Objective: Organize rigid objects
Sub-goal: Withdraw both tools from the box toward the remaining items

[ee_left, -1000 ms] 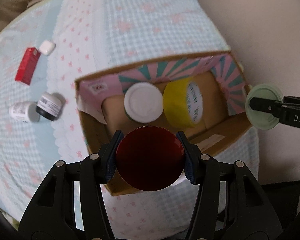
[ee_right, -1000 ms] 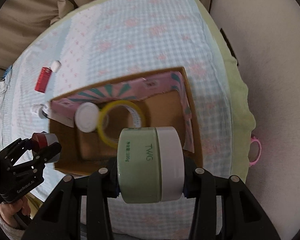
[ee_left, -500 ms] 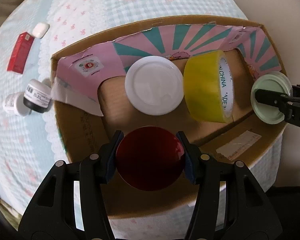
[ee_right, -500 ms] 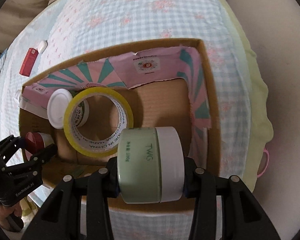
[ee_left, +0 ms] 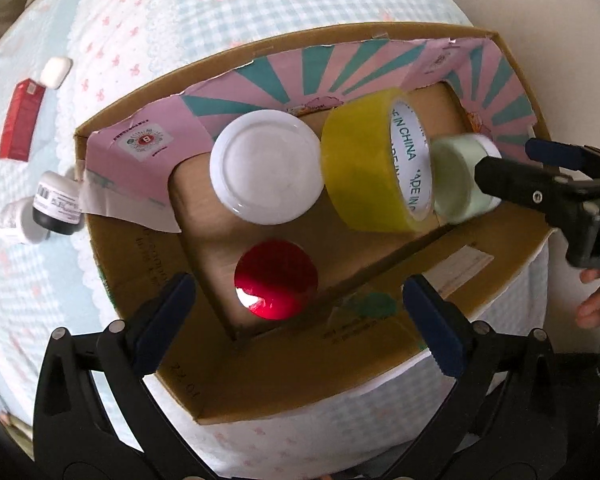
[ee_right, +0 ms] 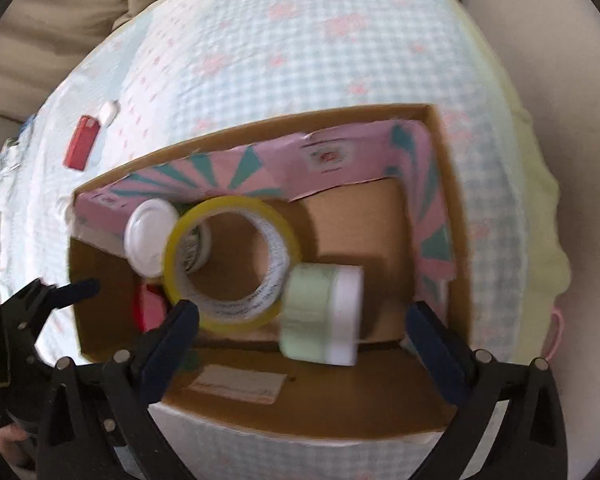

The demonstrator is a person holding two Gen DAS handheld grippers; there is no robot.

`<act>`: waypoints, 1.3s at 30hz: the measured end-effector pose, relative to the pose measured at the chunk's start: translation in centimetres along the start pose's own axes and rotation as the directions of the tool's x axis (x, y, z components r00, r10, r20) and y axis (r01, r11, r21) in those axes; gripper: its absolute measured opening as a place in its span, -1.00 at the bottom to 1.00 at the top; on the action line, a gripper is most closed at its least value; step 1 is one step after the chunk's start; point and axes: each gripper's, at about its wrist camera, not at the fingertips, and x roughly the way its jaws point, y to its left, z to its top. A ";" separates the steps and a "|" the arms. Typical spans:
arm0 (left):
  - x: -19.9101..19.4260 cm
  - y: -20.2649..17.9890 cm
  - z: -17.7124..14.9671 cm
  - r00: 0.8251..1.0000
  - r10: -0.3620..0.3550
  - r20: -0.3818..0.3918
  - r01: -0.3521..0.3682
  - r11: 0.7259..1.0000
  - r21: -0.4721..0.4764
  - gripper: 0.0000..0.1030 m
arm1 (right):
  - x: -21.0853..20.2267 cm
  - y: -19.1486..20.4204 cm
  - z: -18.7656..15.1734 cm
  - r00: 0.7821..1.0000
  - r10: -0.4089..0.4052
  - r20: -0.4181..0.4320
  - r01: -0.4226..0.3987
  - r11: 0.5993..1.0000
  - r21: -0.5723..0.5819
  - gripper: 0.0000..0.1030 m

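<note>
A cardboard box [ee_left: 340,384] with pink-and-teal flaps sits on the checked cloth; it also shows in the right wrist view [ee_right: 436,152]. Inside lie a white-lidded jar [ee_left: 266,172], a yellow tape roll [ee_left: 372,164], a red-lidded jar [ee_left: 276,280] and a green jar with a white lid [ee_right: 324,314]. My left gripper [ee_left: 296,312] is open above the red-lidded jar, apart from it. My right gripper [ee_right: 300,332] is open above the green jar [ee_left: 460,178], which lies on its side next to the tape roll [ee_right: 232,264].
On the cloth left of the box lie a red carton [ee_left: 20,124], a white case [ee_left: 56,72], and two small jars [ee_left: 48,210]. The red carton also shows in the right wrist view [ee_right: 82,148]. A pink ring [ee_right: 556,336] lies at the cloth's right edge.
Both grippers have opened. The red-lidded jar has dropped from the left gripper into the box. The green jar has dropped from the right gripper into the box beside the tape roll.
</note>
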 end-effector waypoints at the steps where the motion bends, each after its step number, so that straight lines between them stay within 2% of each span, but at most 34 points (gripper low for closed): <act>1: -0.1 0.0 0.0 1.000 0.000 0.000 0.000 1.000 0.001 1.00 | 0.0 -0.2 0.1 1.000 0.003 -0.003 -0.003 1.000 0.008 1.00; 11: -2.3 0.0 -0.4 0.999 0.001 0.046 -0.001 1.000 0.009 1.00 | -1.1 -0.5 -1.1 1.000 -0.014 0.005 0.014 0.999 0.035 1.00; 22: -9.8 -0.2 -2.1 0.987 -0.003 0.163 0.001 1.000 0.012 1.00 | -6.0 0.9 -2.1 0.998 -0.026 0.065 0.023 0.999 0.049 1.00; 25: -12.1 0.1 -2.1 0.979 0.012 0.205 -0.013 1.000 0.005 1.00 | -8.1 1.3 -2.6 0.997 -0.029 0.076 0.023 0.997 0.073 1.00; 28: -15.2 1.2 -2.7 0.967 0.026 0.253 -0.024 1.000 -0.009 1.00 | -10.5 2.4 -3.0 0.991 -0.039 0.132 0.032 0.998 0.056 1.00; 31: -17.6 2.9 -3.8 0.956 0.033 0.290 -0.025 0.999 -0.031 1.00 | -12.5 4.2 -3.5 0.983 -0.084 0.161 0.081 0.996 0.024 1.00; 34: -19.9 4.9 -5.4 0.947 0.048 0.319 -0.035 0.998 -0.048 1.00 | -14.3 6.6 -4.3 0.974 -0.121 0.192 0.124 0.992 -0.007 1.00; 37: -22.6 7.5 -7.4 0.924 0.086 0.372 -0.070 0.996 -0.056 1.00 | -15.8 9.1 -5.4 0.968 -0.140 0.207 0.147 0.989 -0.017 1.00; 39: -24.1 9.9 -8.5 0.918 0.101 0.383 -0.080 0.994 -0.069 1.00 | -16.5 11.3 -6.0 0.966 -0.140 0.218 0.149 0.989 -0.023 1.00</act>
